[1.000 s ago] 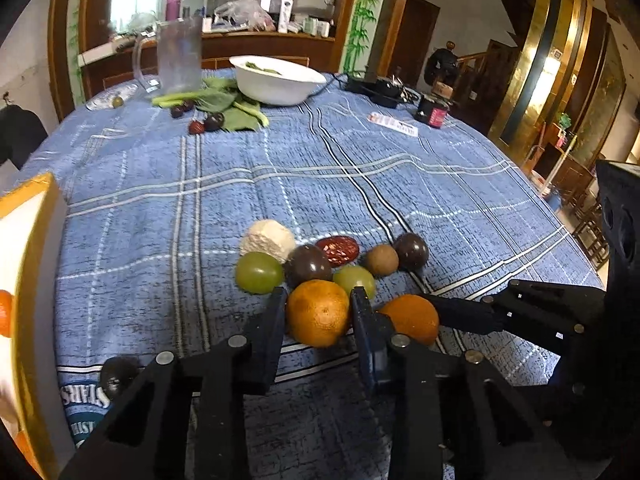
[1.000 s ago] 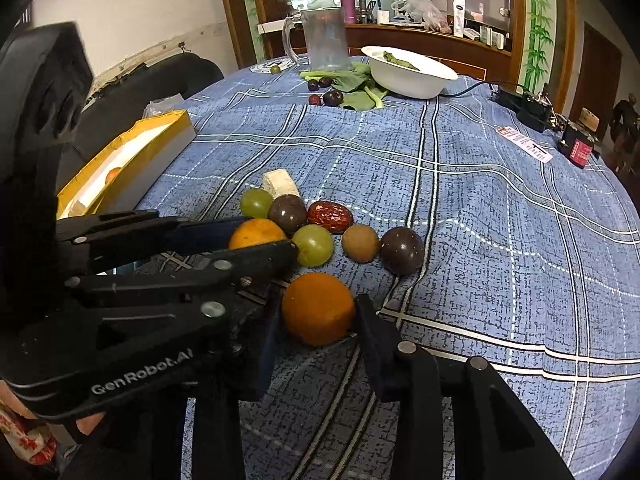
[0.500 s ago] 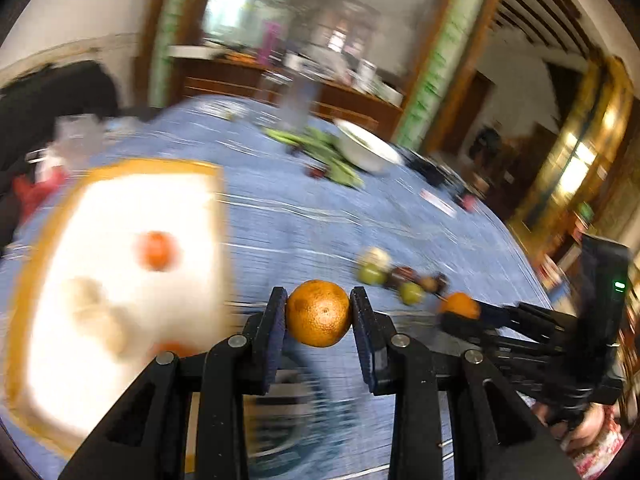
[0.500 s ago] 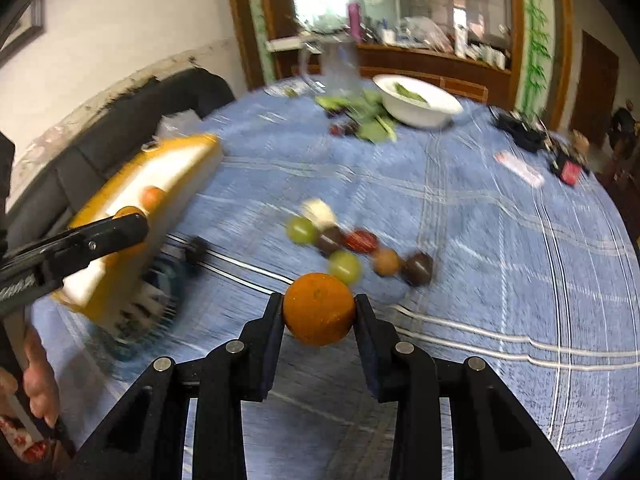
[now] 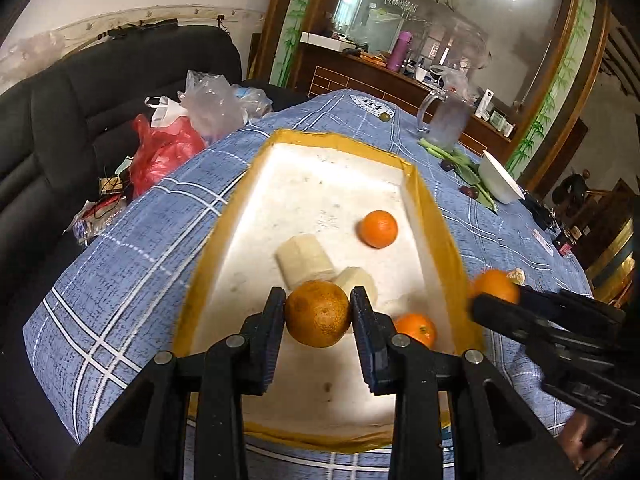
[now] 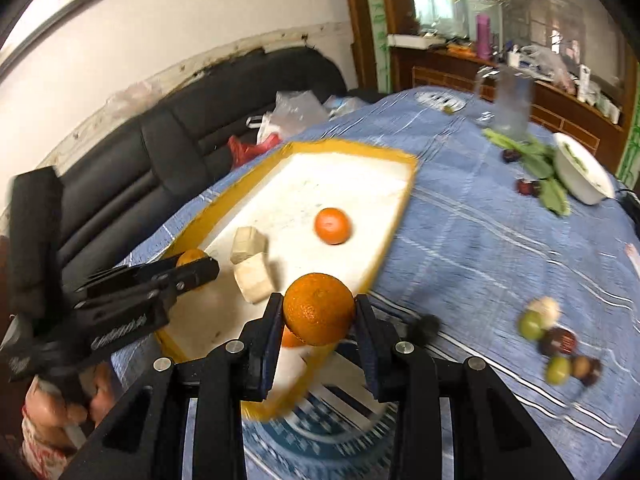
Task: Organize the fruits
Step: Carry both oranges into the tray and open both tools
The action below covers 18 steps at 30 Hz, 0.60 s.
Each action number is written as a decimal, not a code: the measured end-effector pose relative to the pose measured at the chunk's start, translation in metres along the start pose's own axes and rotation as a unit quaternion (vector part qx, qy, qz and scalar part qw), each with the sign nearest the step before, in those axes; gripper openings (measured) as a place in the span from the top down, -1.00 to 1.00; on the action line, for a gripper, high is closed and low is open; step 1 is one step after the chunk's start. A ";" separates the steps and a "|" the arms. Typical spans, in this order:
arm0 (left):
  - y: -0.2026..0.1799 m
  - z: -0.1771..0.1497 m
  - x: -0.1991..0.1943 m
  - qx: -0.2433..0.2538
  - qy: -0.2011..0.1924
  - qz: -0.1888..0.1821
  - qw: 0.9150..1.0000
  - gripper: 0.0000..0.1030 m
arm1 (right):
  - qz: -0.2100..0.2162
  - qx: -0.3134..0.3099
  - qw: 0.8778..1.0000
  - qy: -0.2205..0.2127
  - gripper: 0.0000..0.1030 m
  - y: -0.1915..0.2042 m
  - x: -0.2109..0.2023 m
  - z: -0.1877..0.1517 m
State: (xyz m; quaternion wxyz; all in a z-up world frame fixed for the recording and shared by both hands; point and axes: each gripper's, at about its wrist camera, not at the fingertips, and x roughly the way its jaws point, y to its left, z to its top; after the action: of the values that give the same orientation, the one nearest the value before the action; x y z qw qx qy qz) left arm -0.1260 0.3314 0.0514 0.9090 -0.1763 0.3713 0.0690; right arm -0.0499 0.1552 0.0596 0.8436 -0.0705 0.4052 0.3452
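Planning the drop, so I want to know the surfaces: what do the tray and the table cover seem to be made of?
Tray: probably foam or coated card, matte white floor with scuffs and specks, a yellow-tan rim like tape or cardboard.
Table cover: woven cloth, matte blue with white plaid lines, draping and creasing over the edge.

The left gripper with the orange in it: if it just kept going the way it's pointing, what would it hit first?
Probably the pale cut chunks lying in the yellow-rimmed tray, just beyond the held orange in the left gripper. Depth is unclear; it might meet the white tray floor first.
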 end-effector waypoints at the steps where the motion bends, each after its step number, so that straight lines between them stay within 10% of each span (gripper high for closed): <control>1: 0.004 -0.001 -0.001 -0.001 -0.002 -0.003 1.000 0.39 | -0.004 -0.003 1.000 0.005 0.26 0.004 0.010 0.003; 8: 0.005 -0.004 -0.003 0.001 -0.010 -0.019 1.000 0.33 | -0.032 -0.017 0.999 0.032 0.25 0.013 0.057 0.013; 11: 0.007 -0.005 -0.003 -0.007 -0.012 -0.029 0.999 -0.06 | -0.036 -0.027 0.998 0.035 0.22 0.018 0.062 0.014; 18: 0.002 0.001 0.006 -0.017 -0.012 -0.060 0.998 -0.26 | -0.039 -0.006 0.999 -0.004 -0.03 0.007 0.029 0.014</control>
State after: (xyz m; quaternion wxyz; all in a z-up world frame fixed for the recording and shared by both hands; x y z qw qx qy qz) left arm -0.1216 0.3333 0.0479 0.9129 -0.2129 0.3476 0.0224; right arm -0.0332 0.1810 0.0490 0.8580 -0.0897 0.3963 0.3142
